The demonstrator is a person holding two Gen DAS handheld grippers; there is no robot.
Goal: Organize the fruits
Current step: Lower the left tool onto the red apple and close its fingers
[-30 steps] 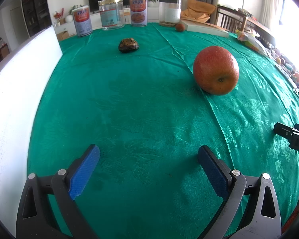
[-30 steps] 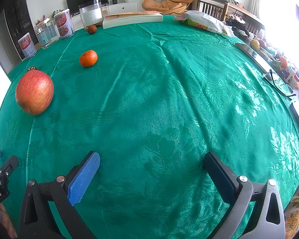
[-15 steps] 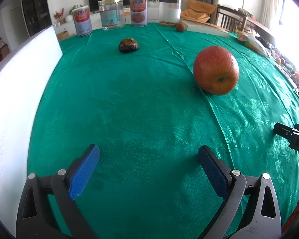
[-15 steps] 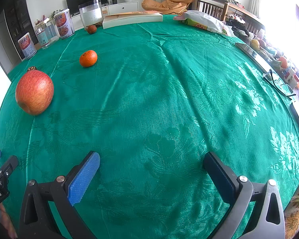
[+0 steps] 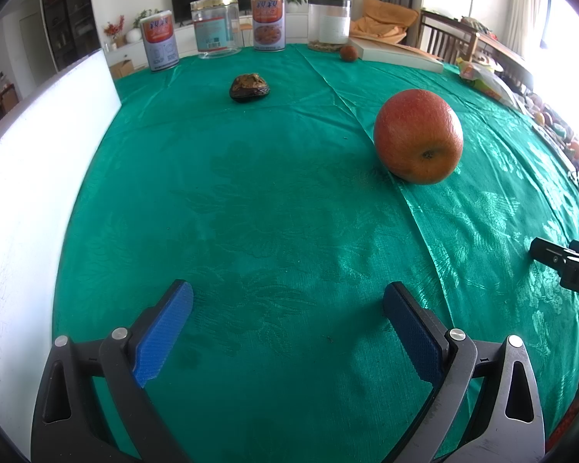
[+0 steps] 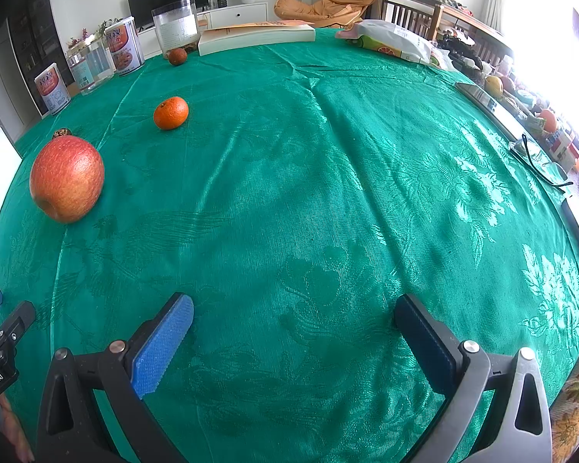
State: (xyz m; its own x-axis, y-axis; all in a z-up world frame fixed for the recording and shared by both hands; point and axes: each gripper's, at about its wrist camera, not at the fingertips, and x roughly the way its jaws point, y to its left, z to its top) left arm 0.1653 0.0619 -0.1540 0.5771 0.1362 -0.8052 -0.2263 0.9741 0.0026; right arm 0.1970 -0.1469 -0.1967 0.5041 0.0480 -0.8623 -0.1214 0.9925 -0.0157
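Observation:
A big red apple (image 5: 419,137) lies on the green tablecloth (image 5: 270,212), ahead and to the right of my left gripper (image 5: 287,324), which is open and holds nothing. Farther back sits a dark brown wrinkled fruit (image 5: 249,87), and a small reddish fruit (image 5: 348,53) rests near the far edge. In the right wrist view the same apple (image 6: 67,177) is at the far left, a small orange (image 6: 170,112) lies beyond it, and the reddish fruit (image 6: 177,56) is by the jar. My right gripper (image 6: 293,328) is open over bare cloth.
Tins (image 5: 159,40) and clear jars (image 5: 330,23) line the far edge, with a thick book (image 6: 256,36) and a snack bag (image 6: 391,42) beside them. A white board (image 5: 27,177) stands along the left. Glasses (image 6: 536,162) and clutter fill the right edge.

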